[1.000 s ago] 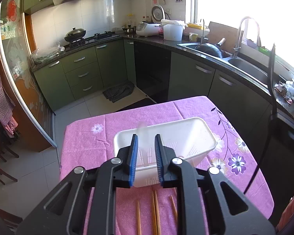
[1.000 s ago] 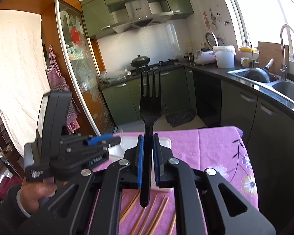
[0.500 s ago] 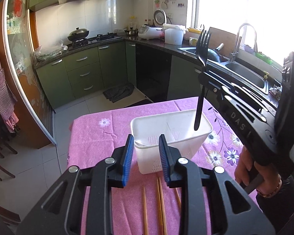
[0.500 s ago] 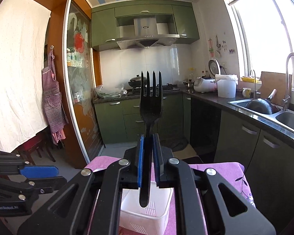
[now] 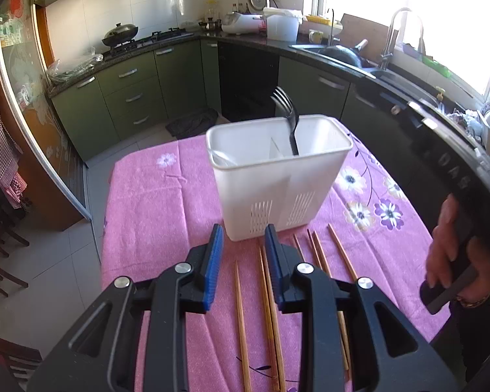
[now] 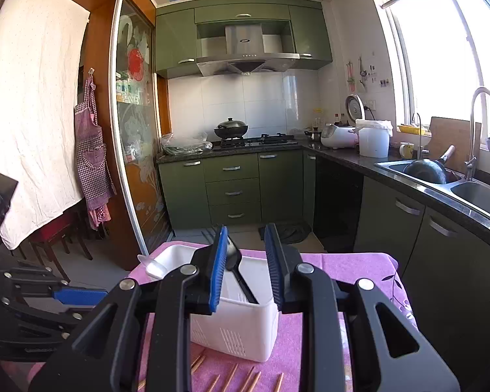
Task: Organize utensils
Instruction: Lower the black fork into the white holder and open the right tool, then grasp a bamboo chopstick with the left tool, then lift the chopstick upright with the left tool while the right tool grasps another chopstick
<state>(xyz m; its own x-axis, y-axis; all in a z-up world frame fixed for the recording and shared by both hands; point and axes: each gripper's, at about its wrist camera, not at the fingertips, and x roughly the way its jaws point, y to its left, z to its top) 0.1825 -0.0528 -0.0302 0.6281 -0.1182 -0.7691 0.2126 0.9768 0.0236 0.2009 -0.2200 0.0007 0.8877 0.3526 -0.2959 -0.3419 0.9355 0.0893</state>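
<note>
A white utensil holder (image 5: 277, 176) with two compartments stands on the pink flowered tablecloth (image 5: 153, 202). A black plastic fork (image 5: 289, 121) leans in its right compartment, tines up; it also shows in the right wrist view (image 6: 240, 272). A white spoon (image 5: 222, 160) lies in the left compartment. Several wooden chopsticks (image 5: 264, 307) lie on the cloth in front of the holder. My left gripper (image 5: 243, 261) is open and empty above the chopsticks. My right gripper (image 6: 246, 261) is open and empty above the holder (image 6: 241, 323).
The table's far and left edges drop to the tiled floor (image 5: 65, 245). Green kitchen cabinets (image 5: 130, 88), a stove with a wok (image 5: 119, 34) and a sink (image 5: 352, 55) run behind and to the right. My right hand and gripper body (image 5: 457, 196) fill the right side.
My right gripper opened and let go of the black fork, which now stands in the holder's right compartment. My left gripper opened wider and pulled back toward the chopsticks.
</note>
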